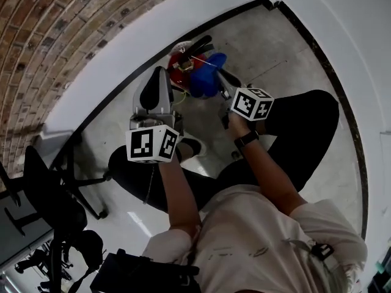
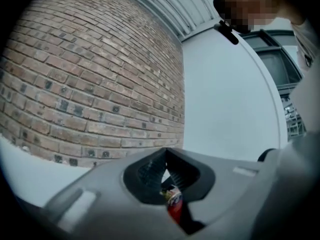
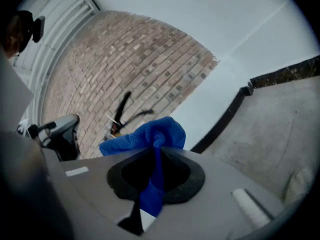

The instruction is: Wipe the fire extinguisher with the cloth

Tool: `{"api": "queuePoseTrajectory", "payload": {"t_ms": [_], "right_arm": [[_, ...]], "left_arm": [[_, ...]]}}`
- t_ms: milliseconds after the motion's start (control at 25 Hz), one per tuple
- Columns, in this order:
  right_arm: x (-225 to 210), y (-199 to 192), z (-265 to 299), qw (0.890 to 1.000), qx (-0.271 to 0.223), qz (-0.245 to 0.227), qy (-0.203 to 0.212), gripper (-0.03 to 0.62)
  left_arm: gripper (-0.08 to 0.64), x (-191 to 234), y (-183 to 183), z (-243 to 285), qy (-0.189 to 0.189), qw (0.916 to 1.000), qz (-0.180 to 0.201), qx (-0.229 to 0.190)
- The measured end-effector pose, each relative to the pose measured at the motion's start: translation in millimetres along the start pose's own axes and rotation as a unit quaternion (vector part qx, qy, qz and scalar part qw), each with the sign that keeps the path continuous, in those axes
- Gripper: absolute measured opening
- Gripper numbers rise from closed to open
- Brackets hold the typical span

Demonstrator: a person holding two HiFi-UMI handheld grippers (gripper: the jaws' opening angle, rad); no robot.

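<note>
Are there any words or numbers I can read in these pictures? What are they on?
No text can be read here.
Label on the fire extinguisher: some print, too small and blurred to read.
Marker cubes on the left gripper and right gripper: black-and-white square patterns only, no letters or numbers.

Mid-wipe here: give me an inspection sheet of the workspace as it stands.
Surface: grey concrete floor, black skirting along its edge.
Job's things: red fire extinguisher near the wall; blue microfibre cloth beside its top.
Clutter: black office chair and black bag to the person's left.
Grippers: left hand-held gripper shut, red extinguisher part between its jaws; right hand-held gripper shut on the cloth.
Cables: thin cord hangs under the left one.
Surroundings: brick wall, white wall.
</note>
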State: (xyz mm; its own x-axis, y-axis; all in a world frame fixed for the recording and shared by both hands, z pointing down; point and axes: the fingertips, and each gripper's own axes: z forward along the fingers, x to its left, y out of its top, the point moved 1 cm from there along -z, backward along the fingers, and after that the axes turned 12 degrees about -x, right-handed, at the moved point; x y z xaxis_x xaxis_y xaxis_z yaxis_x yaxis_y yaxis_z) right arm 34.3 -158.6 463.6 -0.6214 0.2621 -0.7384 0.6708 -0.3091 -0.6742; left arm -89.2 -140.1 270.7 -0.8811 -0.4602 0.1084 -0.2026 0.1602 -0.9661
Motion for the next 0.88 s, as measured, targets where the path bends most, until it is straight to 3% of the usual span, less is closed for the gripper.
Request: {"api": "queuePoseTrajectory", "payload": {"t_ms": [120,280,520,680,760,880], "right_arm": [[-63.0,-64.6,-4.5,0.995,0.073,0.043,-0.048,0.043],[-144.6,-161.3,-6.7,0.978,0.157,0.086,-0.104,0.043],[-240.7,-251.6,-6.9,0.949,0.223,0.113,-0.194,0.044],[-271.6,-267.2,-4.0,0.929,0.280,0.117,-0.214,0.043],[-269.9,-259.5,0.4,0.923,0.308,0.113,-0.201,0.044],[-232.3,-207.0,9.7,0.939,0.269,0.161,-0.142,0.046]], "left_arm": [[0.000,5.6,-11.7,-3.7,0.007,0.9998,-0.003,0.016],[0.000,16.8,-29.8,-10.8,0.016,0.9986,0.003,0.051],[0.000,33.9,-58.2,-16.8,0.030,0.9952,0.019,0.091],[0.000,42.9,-60.0,-15.6,0.037,0.9944,0.023,0.096],[0.000,45.5,-57.8,-10.5,0.037,0.9950,0.020,0.091],[0.000,39.5,-50.5,4.0,0.017,0.9965,0.020,0.079]]}}
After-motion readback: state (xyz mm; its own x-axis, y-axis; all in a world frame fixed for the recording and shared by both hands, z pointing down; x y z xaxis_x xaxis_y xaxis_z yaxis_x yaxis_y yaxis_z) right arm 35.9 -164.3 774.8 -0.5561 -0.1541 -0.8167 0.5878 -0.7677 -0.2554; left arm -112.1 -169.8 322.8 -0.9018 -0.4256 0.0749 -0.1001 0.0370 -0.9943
